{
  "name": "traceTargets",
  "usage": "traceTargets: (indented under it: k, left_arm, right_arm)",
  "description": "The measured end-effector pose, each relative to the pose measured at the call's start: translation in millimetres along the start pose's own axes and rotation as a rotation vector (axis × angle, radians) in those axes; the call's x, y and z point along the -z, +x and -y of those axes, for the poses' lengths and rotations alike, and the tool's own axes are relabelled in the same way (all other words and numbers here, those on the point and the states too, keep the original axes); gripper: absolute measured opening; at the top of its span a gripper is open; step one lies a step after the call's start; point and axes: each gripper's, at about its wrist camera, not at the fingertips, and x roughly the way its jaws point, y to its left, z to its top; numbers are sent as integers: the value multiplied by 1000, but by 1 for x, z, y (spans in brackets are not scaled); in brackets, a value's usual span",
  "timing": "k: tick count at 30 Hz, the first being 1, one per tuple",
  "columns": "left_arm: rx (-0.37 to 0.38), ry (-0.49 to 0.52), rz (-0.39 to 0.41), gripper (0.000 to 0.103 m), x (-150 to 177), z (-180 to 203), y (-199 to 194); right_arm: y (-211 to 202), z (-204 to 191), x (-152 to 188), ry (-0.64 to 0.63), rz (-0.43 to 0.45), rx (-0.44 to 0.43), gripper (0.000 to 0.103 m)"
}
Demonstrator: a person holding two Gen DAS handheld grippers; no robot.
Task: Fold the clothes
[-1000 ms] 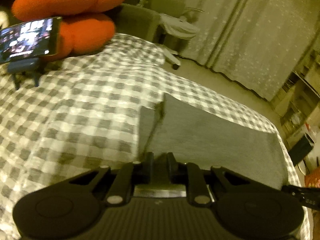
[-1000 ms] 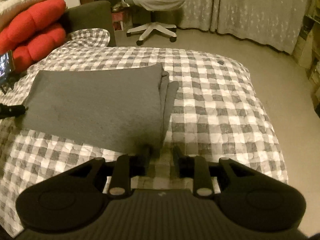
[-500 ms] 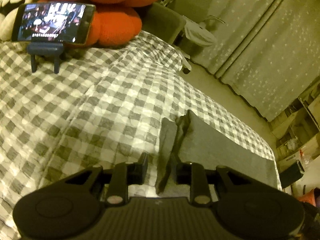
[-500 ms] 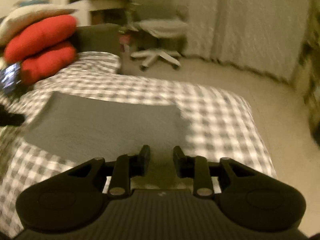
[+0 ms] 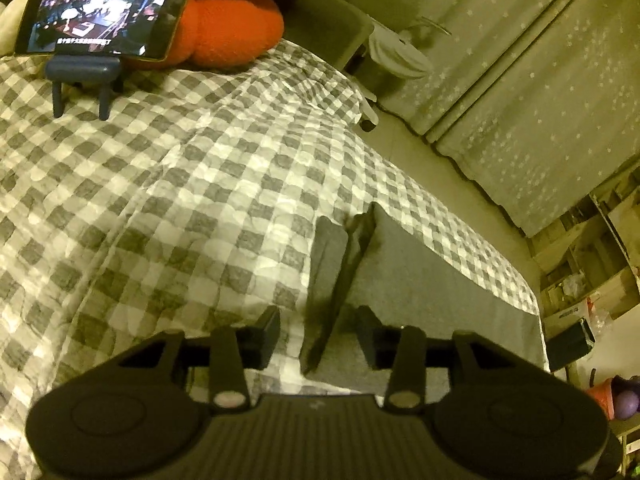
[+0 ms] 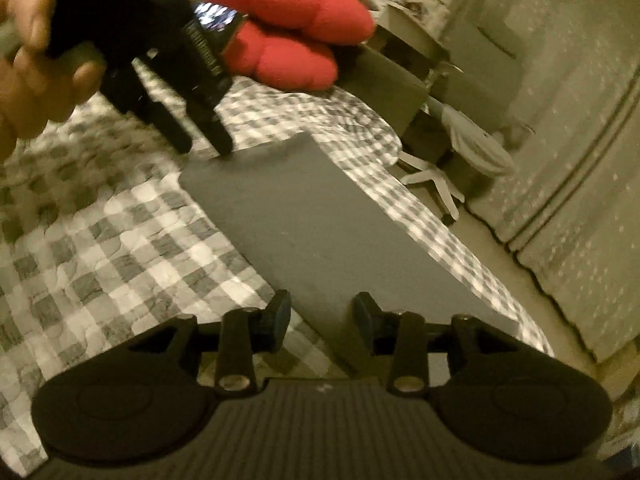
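A dark grey folded garment (image 5: pixel 424 292) lies flat on the checked bedspread (image 5: pixel 168 200). My left gripper (image 5: pixel 318 336) is open at the garment's near end, and the layered fold edge runs up between its fingers. In the right wrist view the same garment (image 6: pixel 320 220) stretches away as a long rectangle. My right gripper (image 6: pixel 323 316) is open, and the garment's near corner sits between its fingers. That view also shows the left gripper (image 6: pixel 204 144) at the garment's far corner, held by a person's hand (image 6: pixel 32 60).
A phone on a small stand (image 5: pixel 104 16) stands on the bed in front of red cushions (image 5: pixel 228 32). An office chair (image 6: pixel 460 148) and a curtain (image 5: pixel 540 100) are beyond the bed's edge. Shelves with clutter (image 5: pixel 592 264) are at the right.
Both grippers have opened wider; the left one was nearly shut on the fold edge a second ago. The right view has swung left toward the cushions, and the left gripper has come into it.
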Motion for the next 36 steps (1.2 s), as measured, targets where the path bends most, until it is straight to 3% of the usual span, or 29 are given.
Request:
traceTargets:
  k: [8, 12, 18, 28, 30, 32, 36]
  left_arm:
    - [3, -31, -18, 47, -3, -4, -1]
    - [1, -42, -23, 49, -3, -7, -3]
    - [24, -90, -11, 50, -9, -19, -12]
    - [59, -147, -44, 52, -15, -25, -3]
    - [79, -171, -50, 52, -15, -27, -1]
    - [105, -200, -55, 52, -15, -29, 1]
    - [155, -256, -64, 54, -15, -32, 5]
  right_arm:
    - [11, -10, -10, -34, 15, 10, 47]
    - [19, -27, -11, -136, 13, 41, 47]
    - [26, -42, -19, -184, 50, 29, 48]
    - [43, -65, -30, -306, 106, 78, 47]
    - [44, -68, -29, -332, 119, 89, 39]
    - [43, -68, -29, -328, 120, 64, 23]
    - [33, -57, -35, -251, 153, 76, 17]
